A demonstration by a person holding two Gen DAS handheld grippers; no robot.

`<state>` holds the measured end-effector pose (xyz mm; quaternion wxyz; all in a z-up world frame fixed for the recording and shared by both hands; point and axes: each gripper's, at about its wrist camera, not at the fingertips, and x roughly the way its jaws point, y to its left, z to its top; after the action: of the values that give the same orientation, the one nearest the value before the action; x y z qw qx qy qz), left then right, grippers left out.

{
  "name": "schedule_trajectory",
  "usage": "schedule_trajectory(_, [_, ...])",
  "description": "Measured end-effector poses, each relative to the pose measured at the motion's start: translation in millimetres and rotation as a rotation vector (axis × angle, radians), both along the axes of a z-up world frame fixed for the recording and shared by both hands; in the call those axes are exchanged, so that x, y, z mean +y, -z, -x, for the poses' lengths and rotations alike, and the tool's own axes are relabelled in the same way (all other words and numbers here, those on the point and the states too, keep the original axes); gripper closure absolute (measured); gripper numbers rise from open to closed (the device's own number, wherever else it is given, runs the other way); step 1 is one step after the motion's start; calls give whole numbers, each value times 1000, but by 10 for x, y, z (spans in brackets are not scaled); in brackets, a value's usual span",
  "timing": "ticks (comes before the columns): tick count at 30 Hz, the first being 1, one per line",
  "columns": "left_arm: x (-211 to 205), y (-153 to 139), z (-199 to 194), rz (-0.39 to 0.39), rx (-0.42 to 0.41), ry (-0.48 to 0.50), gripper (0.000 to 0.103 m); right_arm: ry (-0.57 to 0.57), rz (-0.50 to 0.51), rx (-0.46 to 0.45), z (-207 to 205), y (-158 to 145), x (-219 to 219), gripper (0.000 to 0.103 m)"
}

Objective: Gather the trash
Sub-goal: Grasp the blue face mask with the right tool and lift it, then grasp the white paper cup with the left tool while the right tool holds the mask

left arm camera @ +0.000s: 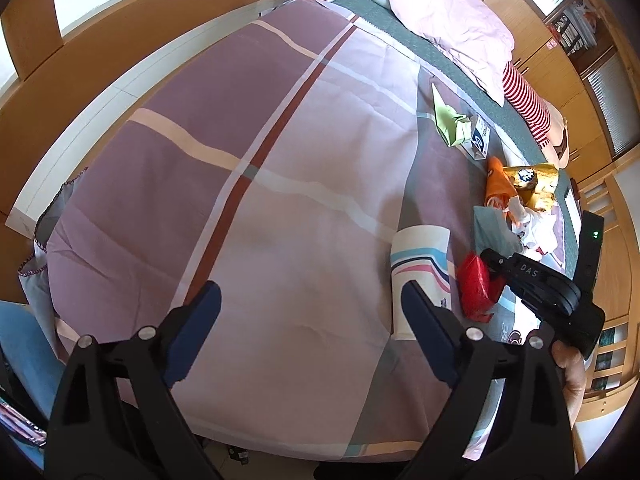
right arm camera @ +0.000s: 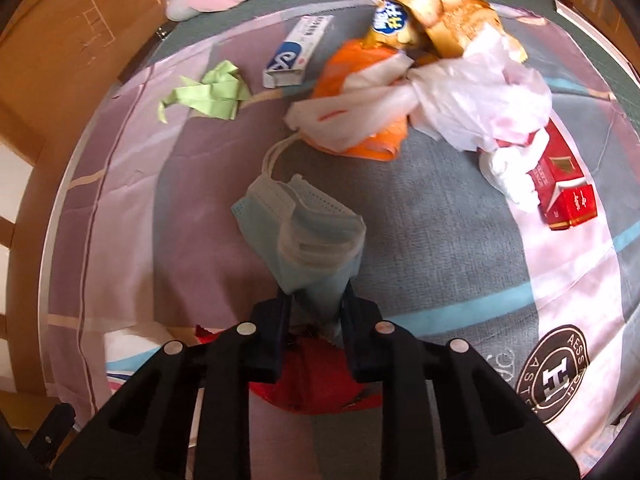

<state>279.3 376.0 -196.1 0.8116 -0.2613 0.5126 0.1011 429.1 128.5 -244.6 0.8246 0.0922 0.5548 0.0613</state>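
From the left wrist camera, a bed covered in a purple and pink checked sheet fills the view. Along its right side lies a line of trash: a green paper, a toothpaste box, an orange bag, a gold snack bag, a white plastic bag, a paper cup on its side and a red wrapper. A pink pillow sits at the head. The right gripper reaches in over the red wrapper and hides part of it; its fingertips are hard to make out here. The left gripper hangs over bare sheet with its fingers wide apart, holding nothing.

From the right wrist camera, the right gripper has its fingers drawn narrow, pinching the lower end of a blue face mask, which stands up above them. The red wrapper lies under the fingers, mostly covered by them. Beyond the mask are the green paper, toothpaste box, orange bag, white plastic bag, gold snack bag and a red cigarette pack. The paper cup is cut off at lower left.
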Motion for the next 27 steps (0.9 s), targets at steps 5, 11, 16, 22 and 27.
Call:
schedule_trajectory(5, [-17, -7, -2, -4, -7, -8, 12, 20, -73, -38, 55, -95, -66, 80])
schedule_trajectory(11, [-35, -14, 6, -2, -12, -1, 12, -3, -91, -59, 87, -138, -17, 80])
schedule_trajectory(16, [-22, -21, 15, 3, -12, -8, 12, -13, -92, -47, 60, -87, 70, 80])
schedule_trajectory(22, [-20, -18, 10, 6, -11, -8, 12, -1, -96, -52, 74, -100, 31, 80])
schedule_trajectory(27, [-14, -19, 8, 6, -12, -9, 11, -14, -86, -70, 93, -131, 54, 80])
